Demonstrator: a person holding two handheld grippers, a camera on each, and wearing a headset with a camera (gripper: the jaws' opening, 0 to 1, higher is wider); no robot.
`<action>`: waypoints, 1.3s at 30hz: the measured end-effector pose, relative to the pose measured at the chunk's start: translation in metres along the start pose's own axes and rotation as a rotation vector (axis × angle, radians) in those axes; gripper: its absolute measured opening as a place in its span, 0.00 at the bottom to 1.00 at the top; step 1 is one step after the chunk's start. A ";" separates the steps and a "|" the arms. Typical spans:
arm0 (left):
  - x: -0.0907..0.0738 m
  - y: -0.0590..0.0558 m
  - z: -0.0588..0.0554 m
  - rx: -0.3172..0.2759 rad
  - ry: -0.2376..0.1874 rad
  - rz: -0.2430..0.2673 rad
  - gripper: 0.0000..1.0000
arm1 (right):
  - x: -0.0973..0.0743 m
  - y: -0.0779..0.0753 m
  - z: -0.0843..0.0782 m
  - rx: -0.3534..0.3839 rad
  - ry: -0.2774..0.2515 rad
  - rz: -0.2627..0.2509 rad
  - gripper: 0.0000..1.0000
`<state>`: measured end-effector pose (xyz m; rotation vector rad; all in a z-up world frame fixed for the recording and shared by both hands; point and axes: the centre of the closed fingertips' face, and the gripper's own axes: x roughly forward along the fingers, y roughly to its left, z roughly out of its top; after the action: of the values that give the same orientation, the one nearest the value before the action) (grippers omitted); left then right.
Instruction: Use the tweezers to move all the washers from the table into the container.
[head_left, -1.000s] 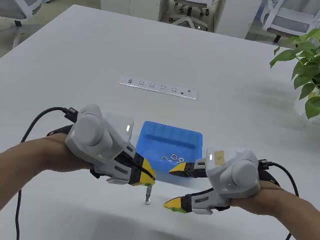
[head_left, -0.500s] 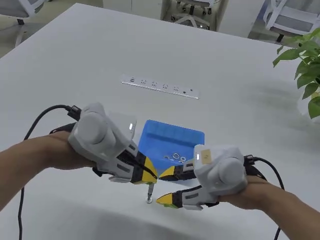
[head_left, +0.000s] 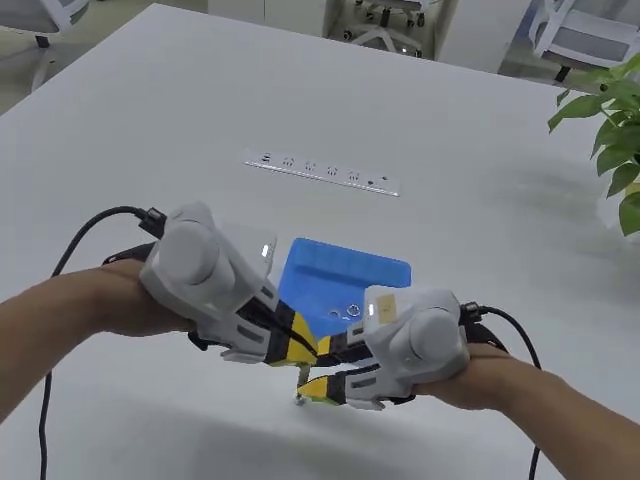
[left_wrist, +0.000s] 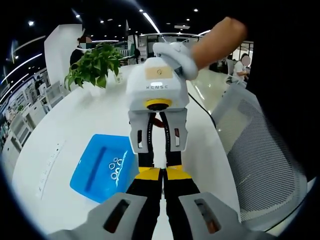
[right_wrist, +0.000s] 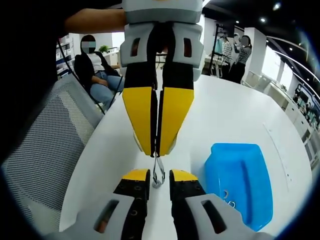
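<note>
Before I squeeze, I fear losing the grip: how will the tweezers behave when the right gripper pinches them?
The tweezers are thin bare metal, so probably springy and slippery between the open jaws of the right gripper. The left gripper clamps only their top end, so an off-centre pinch may swing the tips. They seem light; a gentle squeeze should do.

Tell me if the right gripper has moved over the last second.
Yes. Against the blue container, the right gripper has slid left toward the left gripper. Its open jaws now sit either side of the tweezers held there.
</note>
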<state>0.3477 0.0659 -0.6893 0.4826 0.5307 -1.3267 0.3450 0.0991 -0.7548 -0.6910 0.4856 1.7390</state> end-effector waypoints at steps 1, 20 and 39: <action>0.000 0.000 0.000 -0.001 -0.001 -0.001 0.04 | 0.001 0.000 0.001 0.000 0.001 0.001 0.16; -0.002 0.002 -0.003 -0.007 0.004 -0.001 0.04 | 0.005 0.003 -0.001 -0.051 0.039 0.011 0.08; 0.002 -0.001 -0.007 -0.026 0.005 -0.011 0.13 | 0.005 0.003 -0.003 -0.063 0.045 0.015 0.07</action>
<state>0.3460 0.0684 -0.6962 0.4621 0.5544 -1.3281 0.3420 0.1000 -0.7601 -0.7741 0.4695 1.7624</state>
